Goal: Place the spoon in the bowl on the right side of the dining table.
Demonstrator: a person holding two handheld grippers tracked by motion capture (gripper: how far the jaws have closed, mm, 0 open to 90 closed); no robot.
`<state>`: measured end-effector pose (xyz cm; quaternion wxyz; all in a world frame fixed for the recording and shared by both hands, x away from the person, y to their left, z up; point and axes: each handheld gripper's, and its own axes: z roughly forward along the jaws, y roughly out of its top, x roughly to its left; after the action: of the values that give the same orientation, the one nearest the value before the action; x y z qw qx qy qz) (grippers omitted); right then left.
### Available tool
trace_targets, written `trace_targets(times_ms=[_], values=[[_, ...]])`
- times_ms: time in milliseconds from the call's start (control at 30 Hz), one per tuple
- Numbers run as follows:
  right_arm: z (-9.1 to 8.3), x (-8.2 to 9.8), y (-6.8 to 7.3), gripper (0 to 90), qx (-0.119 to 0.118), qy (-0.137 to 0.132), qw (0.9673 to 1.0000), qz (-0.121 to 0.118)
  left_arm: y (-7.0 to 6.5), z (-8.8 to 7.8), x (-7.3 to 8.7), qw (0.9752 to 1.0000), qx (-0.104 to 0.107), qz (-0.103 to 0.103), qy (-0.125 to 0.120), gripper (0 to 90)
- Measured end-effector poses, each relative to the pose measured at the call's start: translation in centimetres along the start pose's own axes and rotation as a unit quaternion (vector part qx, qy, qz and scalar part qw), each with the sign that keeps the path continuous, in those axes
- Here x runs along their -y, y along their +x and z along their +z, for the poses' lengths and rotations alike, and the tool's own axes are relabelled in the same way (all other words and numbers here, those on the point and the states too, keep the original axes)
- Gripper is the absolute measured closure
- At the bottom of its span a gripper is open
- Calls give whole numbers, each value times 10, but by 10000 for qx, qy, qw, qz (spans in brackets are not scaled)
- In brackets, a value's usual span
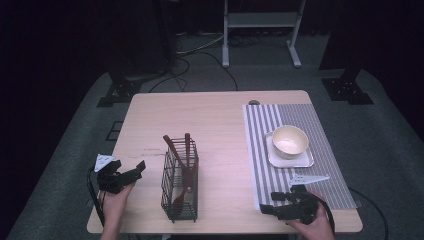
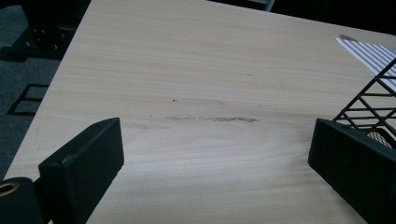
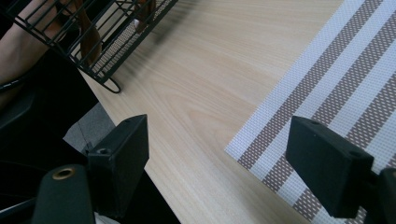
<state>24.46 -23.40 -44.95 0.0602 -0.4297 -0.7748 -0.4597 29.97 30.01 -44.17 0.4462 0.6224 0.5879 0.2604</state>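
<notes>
The left gripper [image 1: 131,169] has its jaws wide apart and empty, just left of the black wire basket [image 1: 180,187] that holds brown wooden utensils [image 1: 186,167]. The right gripper [image 1: 274,202] is also wide open, holding nothing, over the near edge of the striped placemat [image 1: 300,182]. A cream bowl [image 1: 290,140] sits on a square plate [image 1: 300,161], farther on the counter [image 1: 215,120].

wire basket [image 2: 373,100] cut off rightward
</notes>
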Motion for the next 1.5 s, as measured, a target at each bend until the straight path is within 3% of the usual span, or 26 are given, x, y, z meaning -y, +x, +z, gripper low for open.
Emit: trace_targets(times_ms=[667, 1500], values=[[14, -30, 20, 201, -302, 295, 9990, -146, 0, -1, 0, 10000, 7, -22, -23, 26], [30, -64, 51, 202, -481, 607, 9957, -500, 1, -1, 0, 10000, 4, 5, -28, 26]])
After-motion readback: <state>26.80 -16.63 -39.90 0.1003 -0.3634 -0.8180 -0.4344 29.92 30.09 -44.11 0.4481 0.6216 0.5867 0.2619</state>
